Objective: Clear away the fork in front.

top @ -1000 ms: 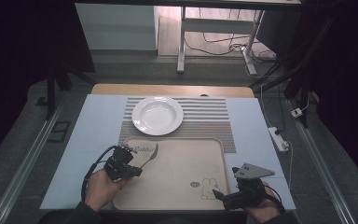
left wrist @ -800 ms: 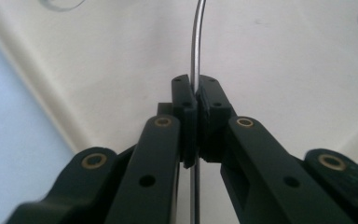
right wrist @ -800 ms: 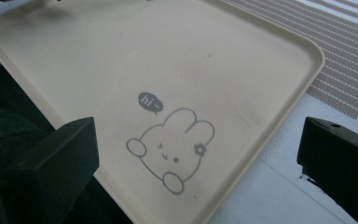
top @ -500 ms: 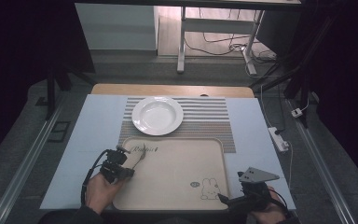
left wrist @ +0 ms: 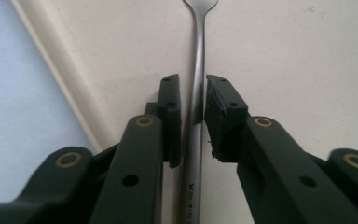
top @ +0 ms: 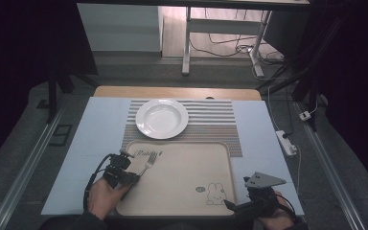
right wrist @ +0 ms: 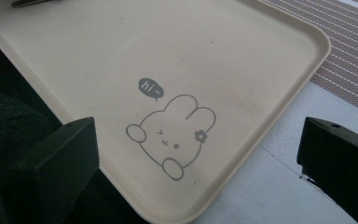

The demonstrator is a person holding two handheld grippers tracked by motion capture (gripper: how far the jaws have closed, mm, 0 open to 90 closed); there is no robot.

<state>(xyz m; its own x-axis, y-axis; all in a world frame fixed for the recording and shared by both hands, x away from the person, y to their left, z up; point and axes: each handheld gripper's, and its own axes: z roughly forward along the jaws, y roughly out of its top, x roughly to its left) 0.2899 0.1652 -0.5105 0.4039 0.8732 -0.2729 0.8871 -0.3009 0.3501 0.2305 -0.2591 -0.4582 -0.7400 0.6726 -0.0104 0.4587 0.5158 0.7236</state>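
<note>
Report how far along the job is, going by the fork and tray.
Done: the plate sits on the striped mat. In hand: the left tongs straddle the fork handle on the tray, a gap showing either side. Left: closing and lifting; the right tongs wait open.

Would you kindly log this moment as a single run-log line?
left gripper: jaws astride fork handle, gap visible | right gripper: open, over tray corner | plate: on striped mat

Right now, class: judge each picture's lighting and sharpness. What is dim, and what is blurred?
High view: table lit, surroundings nearly black, white plate brightest. Left gripper view: fork handle fairly sharp, near jaw arms soft. Right gripper view: tray evenly lit, rabbit print crisp, jaw tips dark and blurred.
</note>
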